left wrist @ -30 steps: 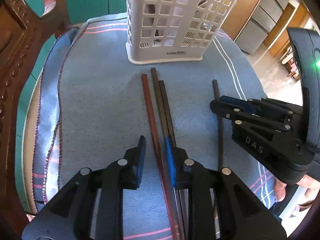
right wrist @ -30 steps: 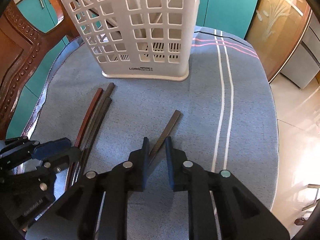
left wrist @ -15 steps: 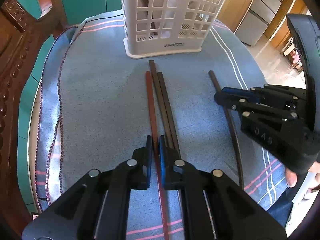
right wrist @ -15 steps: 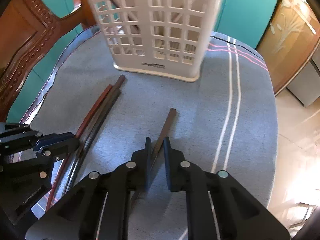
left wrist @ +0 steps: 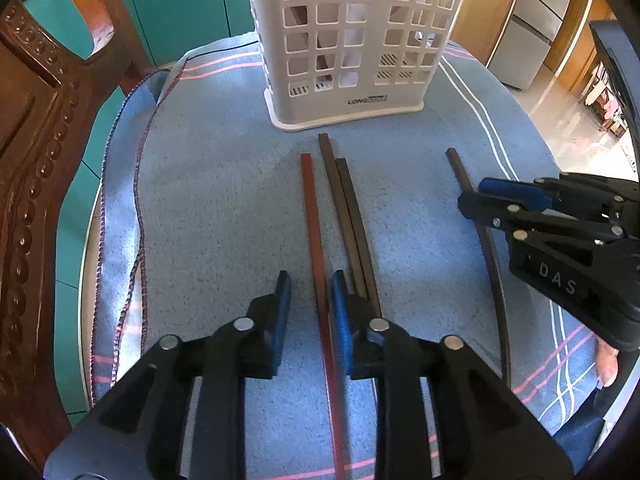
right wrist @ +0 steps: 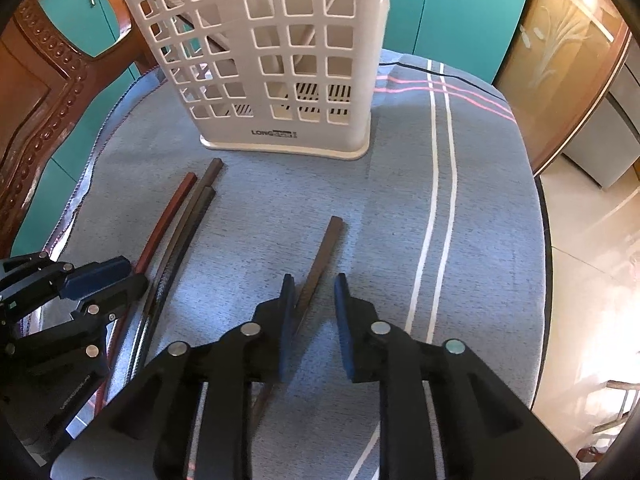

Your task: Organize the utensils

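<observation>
1. Blue woven cloth covers a round worktop; on it lie four long, thin chopsticks, and at the far side stands a white plastic lattice basket with a few sticks already leaning inside.
2. Three chopsticks lie close together, pointing at the basket: a red-brown chopstick on the left and a dark pair touching each other just beside it.
3. A fourth, single dark chopstick lies well apart to the right.
4. The left claw points steeply down, its jaws opening, with the red-brown chopstick lying between them; the right pad sits close against it, the left pad stands clear. It grips nothing.
5. The right claw likewise straddles the single dark chopstick, jaws opening and released; the stick runs nearer its left pad.
6. The step in hand looks like picking up one chopstick with each claw. To do it well, centre each stick between the pads, press down to the cloth, and clench without catching the neighbouring dark pair.
7. Grip away from the very tip, so each stick stays steady when lifted toward the basket.
</observation>
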{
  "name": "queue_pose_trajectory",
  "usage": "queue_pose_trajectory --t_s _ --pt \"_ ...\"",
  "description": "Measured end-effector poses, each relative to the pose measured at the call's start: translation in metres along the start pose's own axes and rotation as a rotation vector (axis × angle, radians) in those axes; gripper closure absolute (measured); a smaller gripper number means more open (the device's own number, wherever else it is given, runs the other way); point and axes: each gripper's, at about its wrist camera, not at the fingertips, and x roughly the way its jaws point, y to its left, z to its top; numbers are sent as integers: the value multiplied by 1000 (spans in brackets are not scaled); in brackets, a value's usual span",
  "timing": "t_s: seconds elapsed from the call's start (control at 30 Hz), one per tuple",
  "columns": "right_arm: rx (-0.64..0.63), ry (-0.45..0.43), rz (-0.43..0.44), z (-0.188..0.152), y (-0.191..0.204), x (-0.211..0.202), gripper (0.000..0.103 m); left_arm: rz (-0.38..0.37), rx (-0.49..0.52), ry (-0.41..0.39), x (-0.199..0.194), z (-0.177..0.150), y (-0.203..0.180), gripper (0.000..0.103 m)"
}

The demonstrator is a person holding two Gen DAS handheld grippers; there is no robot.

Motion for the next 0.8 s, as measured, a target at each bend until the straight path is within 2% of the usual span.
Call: queue_pose_trajectory --t_s 0.1,0.33,0.53,0.7,0.8 --pt "-6 11 -6 0 -15 2 78 2 -1 -6 2 4 1 76" --pt "-18 13 -27 -3 -8 6 74 15 -18 -14 8 15 7 69" --pt "-54 -1 -53 -4 2 8 74 32 -20 -19 12 22 11 68" --pt "-61 -5 -38 -3 17 7 83 27 -19 -21 14 24 12 76" --pt "-63 -5 -33 -2 18 4 89 28 -16 -21 11 23 9 87"
